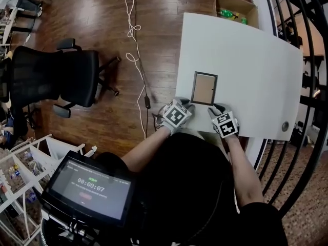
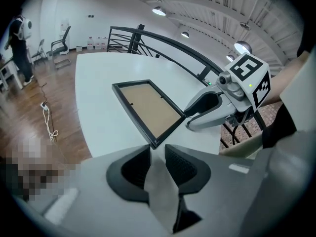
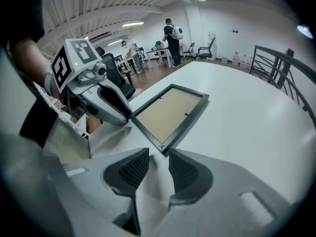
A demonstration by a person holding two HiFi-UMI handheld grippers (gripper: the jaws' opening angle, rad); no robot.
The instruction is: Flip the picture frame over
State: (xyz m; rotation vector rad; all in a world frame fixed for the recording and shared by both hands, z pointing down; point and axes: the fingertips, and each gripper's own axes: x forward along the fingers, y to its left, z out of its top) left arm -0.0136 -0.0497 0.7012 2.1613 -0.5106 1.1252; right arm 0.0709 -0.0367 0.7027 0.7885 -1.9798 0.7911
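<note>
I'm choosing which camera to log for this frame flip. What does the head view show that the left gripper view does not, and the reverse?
Head view only: a cardboard box of green bottles past the table's far end, and a timer screen near the person. Left gripper view only: the left gripper with its jaws apart and nothing between them, the frame's near corner just ahead, plus ceiling lamps. Both: the picture frame lying backing-up on the white table, and the right gripper by its near edge.

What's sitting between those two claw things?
The picture frame, lying flat on the white table: in the head view, the left gripper and right gripper stand at its two near corners.
</note>
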